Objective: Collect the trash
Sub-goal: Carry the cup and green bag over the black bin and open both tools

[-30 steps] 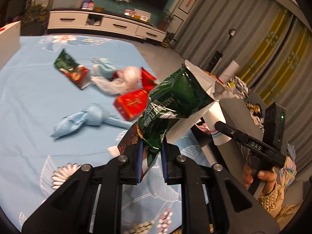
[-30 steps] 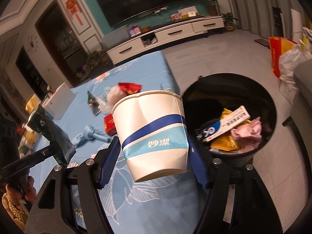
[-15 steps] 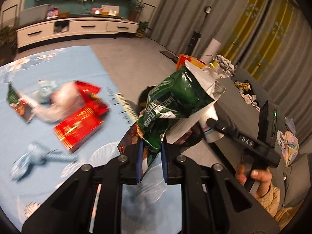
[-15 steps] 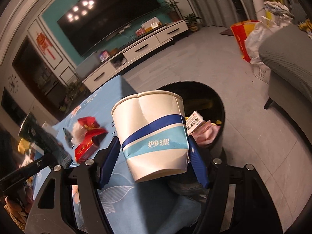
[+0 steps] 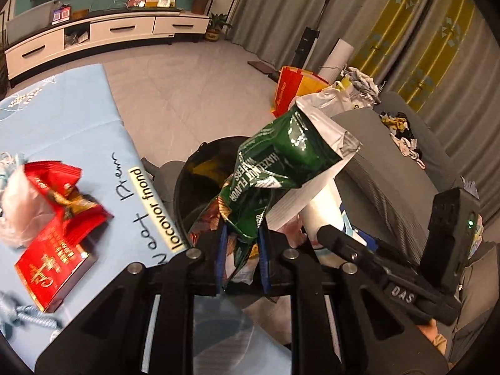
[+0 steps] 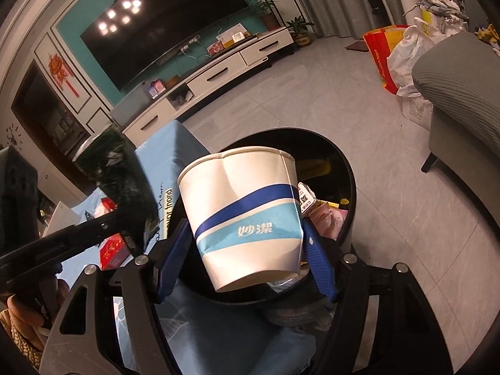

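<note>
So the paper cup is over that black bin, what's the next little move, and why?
Probably finish opening the right gripper, whose jaws are already opening: the paper cup between them hangs above the black bin, so it should drop in with the trash.

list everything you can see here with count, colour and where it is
paper cup: 1, white with blue bands, between the right gripper's pads, over the bin
snack bag: 1, green, pinched in the left gripper
trash bin: 1, black, on the floor beside the table, wrappers inside
red packets: several, on the blue tablecloth
TV cabinet: 1, white, far wall
sofa: 1, grey, right of the bin
left gripper: black, blue pads, shut on the bag
right gripper: black, blue pads, jaws opening around the cup
</note>
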`<state>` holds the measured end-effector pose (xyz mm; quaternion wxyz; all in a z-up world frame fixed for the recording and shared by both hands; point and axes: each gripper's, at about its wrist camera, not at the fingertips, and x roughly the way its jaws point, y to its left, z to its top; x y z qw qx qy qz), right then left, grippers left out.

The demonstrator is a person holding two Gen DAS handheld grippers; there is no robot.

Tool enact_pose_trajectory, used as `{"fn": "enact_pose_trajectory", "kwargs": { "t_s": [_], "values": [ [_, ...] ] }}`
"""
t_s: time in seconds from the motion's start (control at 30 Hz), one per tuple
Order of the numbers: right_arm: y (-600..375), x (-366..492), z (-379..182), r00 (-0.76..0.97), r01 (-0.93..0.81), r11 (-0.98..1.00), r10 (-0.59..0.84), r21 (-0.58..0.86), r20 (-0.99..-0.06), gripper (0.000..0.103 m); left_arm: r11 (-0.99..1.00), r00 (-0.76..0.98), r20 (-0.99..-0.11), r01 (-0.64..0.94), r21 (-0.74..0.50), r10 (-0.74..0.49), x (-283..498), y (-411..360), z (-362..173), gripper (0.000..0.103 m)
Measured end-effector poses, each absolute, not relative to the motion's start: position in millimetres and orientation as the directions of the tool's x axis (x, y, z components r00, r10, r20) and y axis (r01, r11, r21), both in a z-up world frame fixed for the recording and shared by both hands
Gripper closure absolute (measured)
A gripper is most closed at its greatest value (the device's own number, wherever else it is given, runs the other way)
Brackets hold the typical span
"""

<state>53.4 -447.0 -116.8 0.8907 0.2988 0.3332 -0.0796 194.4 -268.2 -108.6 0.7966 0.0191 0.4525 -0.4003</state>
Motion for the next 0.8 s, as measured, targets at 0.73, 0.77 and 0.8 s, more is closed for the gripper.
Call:
{"fn": "enact_pose_trajectory", "kwargs": {
  "t_s": [0.73, 0.77, 0.8],
  "values": [
    [-438, 38, -114, 0.755, 0.339, 0.784, 0.104, 0.520, -0.648, 0.019, 0.751, 0.360, -0.722, 0.574, -0.327, -0.590, 160, -182, -110, 0.008],
    [-435, 38, -113, 0.751, 0.334, 0.788, 0.110, 0.518, -0.651, 0.019, 0.764, 0.375, -0.725, 0.561, -0.318, -0.578, 153, -168, -111, 0.008],
    [-428, 39, -112, 0.745, 0.325, 0.794, 0.120, 0.514, -0.656, 0.019, 0.775, 0.387, -0.728, 0.550, -0.310, -0.566, 149, -159, -111, 0.008]
  ]
}}
